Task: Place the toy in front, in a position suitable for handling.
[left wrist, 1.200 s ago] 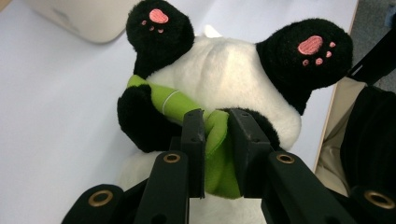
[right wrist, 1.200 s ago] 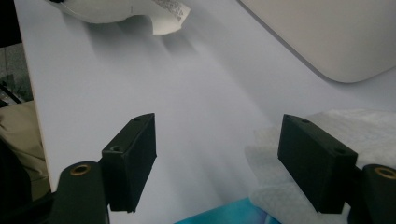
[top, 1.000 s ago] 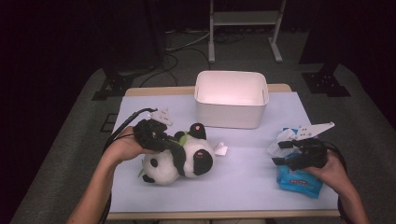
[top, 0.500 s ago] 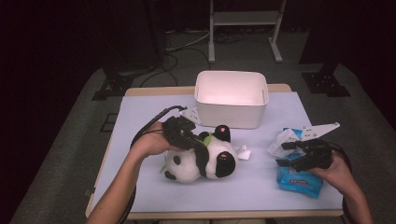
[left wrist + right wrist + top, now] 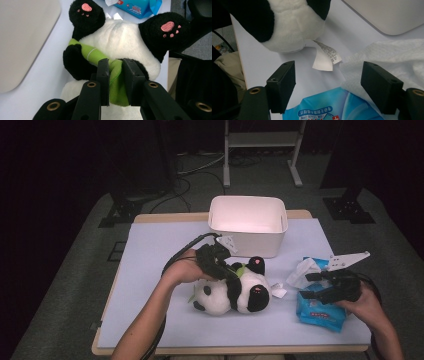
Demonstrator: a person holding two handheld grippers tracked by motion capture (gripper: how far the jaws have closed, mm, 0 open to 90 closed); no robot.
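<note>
— The panda (image 5: 235,292) lies on its back in the middle of the table (image 5: 150,250), just in front of the white bin (image 5: 247,222), head toward the near edge and pink-soled feet up toward the bin.

— And the left gripper (image 5: 227,270)?

— Clamped on it. In the left gripper view the two black jaws are pinched narrow around the green cloth piece (image 5: 116,82) at the toy's chest, with the fabric squeezed flat between the pads. The hand (image 5: 185,270) comes in from the left side over the panda's head.

— What about the other side?

— The right gripper (image 5: 312,287) stands wide. In the right gripper view both jaws are far apart with nothing pressed between them. They hover above the blue wipes pack (image 5: 320,307), which lies flat at the right near corner of the table. A white wipe (image 5: 305,270) sticks up crumpled from the pack's top, toward the bin.

— Does the toy touch the pack?

— No, there's a bare strip of table between them. The panda's white label (image 5: 325,56) trails out from its rump into that strip, its tip just beside the wipe; whether they touch I cannot tell.

— And the bin?

— Upright, its front wall just beyond the panda's raised feet.
</note>
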